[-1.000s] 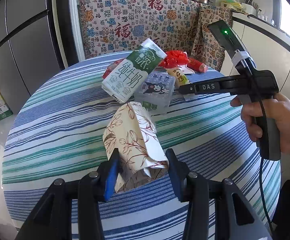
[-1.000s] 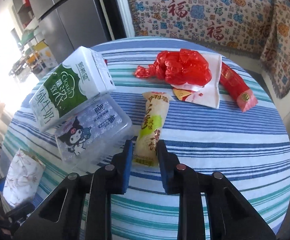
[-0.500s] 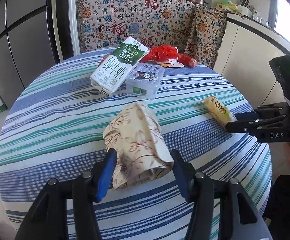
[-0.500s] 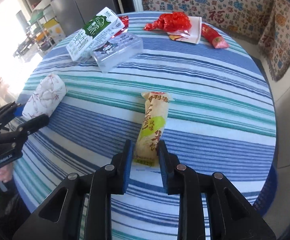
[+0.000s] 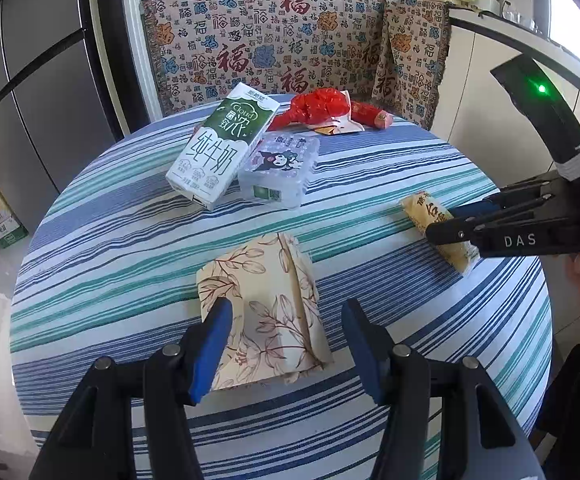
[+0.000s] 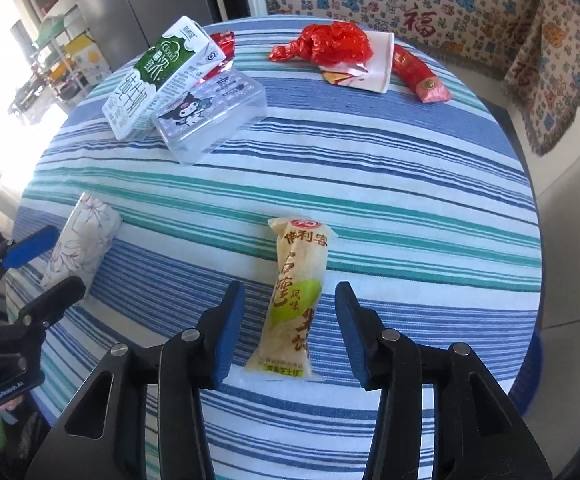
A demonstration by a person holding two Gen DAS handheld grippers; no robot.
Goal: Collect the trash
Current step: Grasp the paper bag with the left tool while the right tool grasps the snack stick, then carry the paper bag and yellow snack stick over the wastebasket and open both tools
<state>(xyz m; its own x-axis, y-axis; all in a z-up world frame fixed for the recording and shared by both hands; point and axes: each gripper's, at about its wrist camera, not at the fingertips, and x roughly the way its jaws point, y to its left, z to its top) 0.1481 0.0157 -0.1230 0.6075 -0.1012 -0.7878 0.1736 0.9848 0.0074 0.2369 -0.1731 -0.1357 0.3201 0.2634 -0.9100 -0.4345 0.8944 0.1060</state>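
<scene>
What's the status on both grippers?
Left gripper open, jaws just closing around floral paper packet. Right gripper open astride yellow snack wrapper. Nothing blocking.

A round table under a blue, teal and white striped tablecloth fills the room. Behind it hangs a patterned throw printed with red characters, beside a grey refrigerator.

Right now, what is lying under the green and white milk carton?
The milk carton leans on the clear plastic box with the cartoon sticker. A red wrapper shows behind it. The striped tablecloth is below. Anything directly beneath the carton is covered.
</scene>
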